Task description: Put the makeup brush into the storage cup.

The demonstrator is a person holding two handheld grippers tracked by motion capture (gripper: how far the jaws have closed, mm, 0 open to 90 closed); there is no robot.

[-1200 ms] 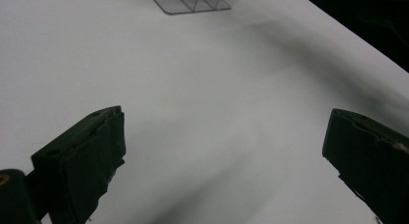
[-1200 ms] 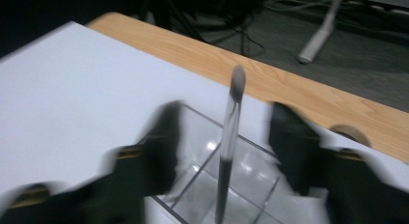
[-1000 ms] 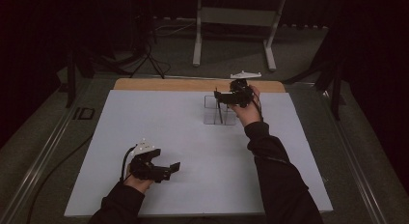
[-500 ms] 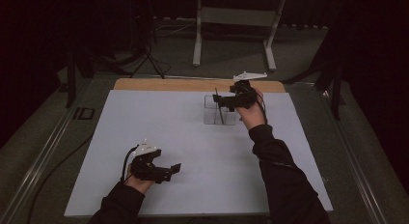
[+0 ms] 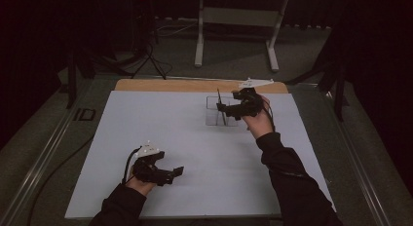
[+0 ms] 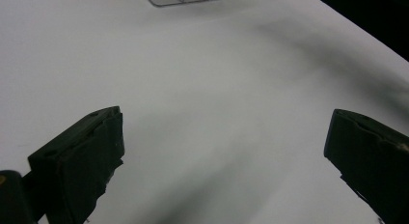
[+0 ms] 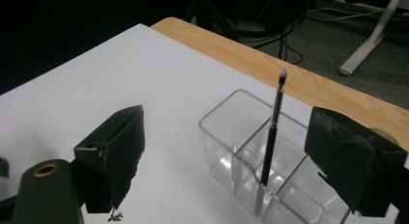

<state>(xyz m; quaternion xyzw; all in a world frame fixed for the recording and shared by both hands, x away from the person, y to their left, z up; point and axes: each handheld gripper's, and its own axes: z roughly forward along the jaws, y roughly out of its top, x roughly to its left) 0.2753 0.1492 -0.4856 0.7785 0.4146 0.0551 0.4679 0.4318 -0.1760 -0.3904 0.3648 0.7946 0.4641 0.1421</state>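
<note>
Pen (image 7: 271, 137) upright in clear organizer (image 7: 251, 161), btwn right gripper (image 7: 231, 151) fingers, released, apart.

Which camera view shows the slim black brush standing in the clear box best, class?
The right gripper view: the brush stands close, leaning in the clear box. The high view shows it small and distant; the left gripper view catches just its lower end.

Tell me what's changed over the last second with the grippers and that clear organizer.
The right gripper has just opened its jaws and let go of the thin black pen, which now leans in the clear organizer, and has drawn back a little. The left gripper stayed put, open, over the white table; the organizer didn't shift.
</note>
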